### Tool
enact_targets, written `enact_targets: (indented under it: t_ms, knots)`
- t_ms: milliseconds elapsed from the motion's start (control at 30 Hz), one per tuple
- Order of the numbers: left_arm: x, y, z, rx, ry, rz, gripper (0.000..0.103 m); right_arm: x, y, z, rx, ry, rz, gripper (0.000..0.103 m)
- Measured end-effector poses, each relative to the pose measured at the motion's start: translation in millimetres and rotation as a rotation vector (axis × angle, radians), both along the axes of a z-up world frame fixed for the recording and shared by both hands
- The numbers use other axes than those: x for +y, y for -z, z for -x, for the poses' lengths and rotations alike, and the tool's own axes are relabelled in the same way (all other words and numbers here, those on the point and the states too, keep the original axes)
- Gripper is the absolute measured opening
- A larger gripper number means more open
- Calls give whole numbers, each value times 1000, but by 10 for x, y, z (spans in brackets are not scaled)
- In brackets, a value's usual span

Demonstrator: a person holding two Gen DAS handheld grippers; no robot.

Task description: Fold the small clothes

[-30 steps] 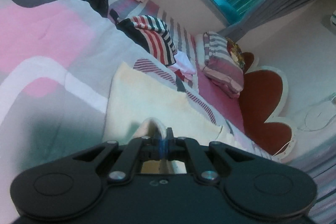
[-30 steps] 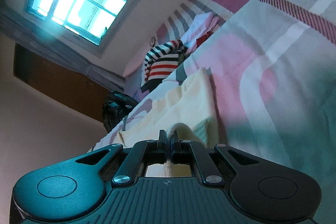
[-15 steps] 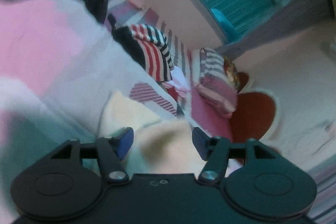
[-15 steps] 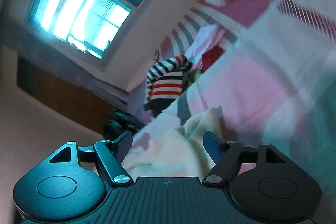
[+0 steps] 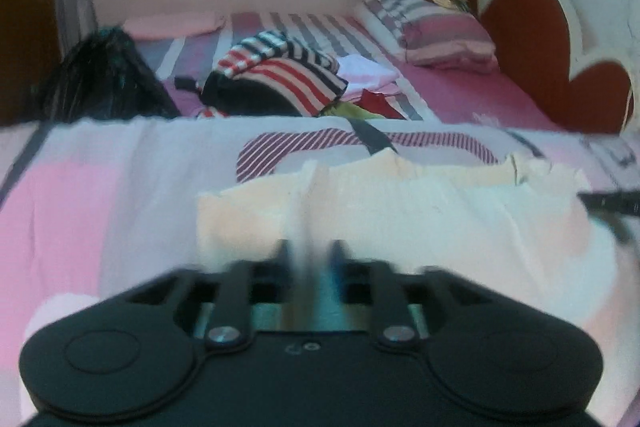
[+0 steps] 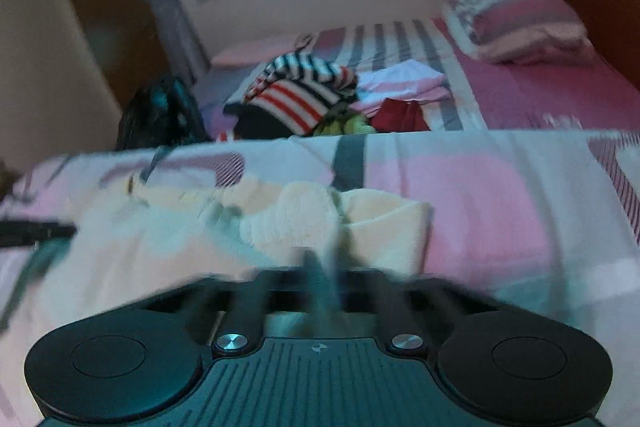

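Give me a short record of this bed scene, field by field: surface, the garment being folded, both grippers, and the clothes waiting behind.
surface: patterned pink and white bedspread
garment: cream cloth, lying on the bedspread
left gripper: shut, at the cloth's near edge; blur hides whether cloth is pinched
right gripper: shut, at the cloth's near edge; blur hides any pinch
waiting pile: striped top on a heap of clothes behind
other: striped pillow, black bag
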State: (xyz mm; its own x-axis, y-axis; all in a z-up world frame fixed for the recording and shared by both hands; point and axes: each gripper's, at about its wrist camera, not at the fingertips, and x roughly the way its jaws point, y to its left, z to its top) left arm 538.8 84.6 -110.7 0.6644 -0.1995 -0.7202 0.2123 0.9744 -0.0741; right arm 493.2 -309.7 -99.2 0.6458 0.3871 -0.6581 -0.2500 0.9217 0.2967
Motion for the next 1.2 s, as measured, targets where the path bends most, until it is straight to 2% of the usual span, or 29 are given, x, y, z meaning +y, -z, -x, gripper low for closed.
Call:
enact_targets:
  t_ms: [100,200,233,300,400,500,533,567,600,633,667,700,733,767,800,833,933,1000,1100,1133,1200]
  knots:
    - [-45,-53,122,-80,-7,-50,2,73,4,65,-54,-26,34,2]
    - [45,-158,291,-206,-57,6,2,-37,-74,141,-147,34,12,1]
    - [68,-158,309,-219,-70,12,2,-86,-91,150,-169,54,-12,1]
    - [61,-94,261,-191,-90,-12,2,-133,-52,104,-176,75,-23,1]
    - [37,67,149,-112,-116,-23,2,-124,125,-9,-90,79,9,1]
    - [31,67,117,-97,-134,-16,3,-141,262,-38,-48,100,-4,1]
    - [44,53,119,-94,-135,-19,8,-160,257,-34,-38,112,-17,2]
    - [46,26,125,-97,-147,-43,29,-174,234,-42,-26,119,-27,2]
    - [44,-32,158,-117,-184,-87,37,-181,208,-39,-16,123,-28,15]
    - [30,-133,241,-175,-203,-126,48,-215,127,21,-16,134,-18,45]
    - [14,-255,358,-253,-183,-134,61,-217,27,92,-46,150,-5,60]
    - [-14,-355,441,-302,-160,-110,66,-190,-78,187,-111,157,-2,66]
    - [-79,-414,452,-295,-141,-69,70,-130,-150,255,-156,126,-12,66]
    - [-176,-433,425,-268,-110,-38,68,-17,-188,260,-156,97,-14,65]
    - [-319,-431,395,-242,-63,-10,67,131,-196,237,-140,64,-12,60]
    - [-486,-418,381,-225,-17,4,66,320,-181,210,-124,14,1,44]
    - [-904,-330,396,-181,88,-16,66,806,-146,236,-118,-123,28,23]
    - [-1031,-198,420,-147,113,-72,68,991,-69,272,-105,-173,74,21]
    - [-870,11,416,-144,86,-211,69,878,17,292,-102,-148,119,21]
    - [-696,49,415,-149,61,-225,73,712,40,277,-95,-93,142,21]
    - [-353,94,425,-127,12,-184,76,328,107,233,-54,27,150,21]
